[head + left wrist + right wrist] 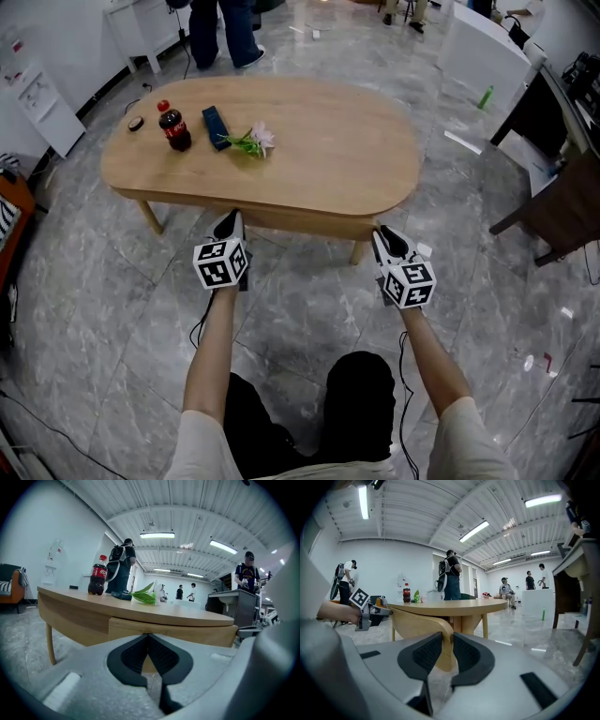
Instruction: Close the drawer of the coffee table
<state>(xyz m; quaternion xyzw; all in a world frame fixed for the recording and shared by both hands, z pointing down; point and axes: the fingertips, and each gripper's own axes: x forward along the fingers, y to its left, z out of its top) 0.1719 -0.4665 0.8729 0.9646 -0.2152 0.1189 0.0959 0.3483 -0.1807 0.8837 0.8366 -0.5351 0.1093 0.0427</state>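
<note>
Two grippers at the front of the oval table point(328, 141), both on its drawer point(300, 223).

The drawer front runs under the near edge of the table and stands slightly proud of it, so it is not fully in. The left gripper point(232, 218) is at the drawer's left end with its jaws pressed together, tips touching and holding nothing, right up against the wooden front. The right gripper point(379, 235) is at the drawer's rounded right end, and its jaws are drawn in to a narrow slit with the end edge of the drawer front between them. On the far left of the table stand a cola bottle point(173, 127), a dark box point(216, 127) and a flower point(255, 141), close together. A person point(220, 28) stands on the floor beyond the table.
</note>
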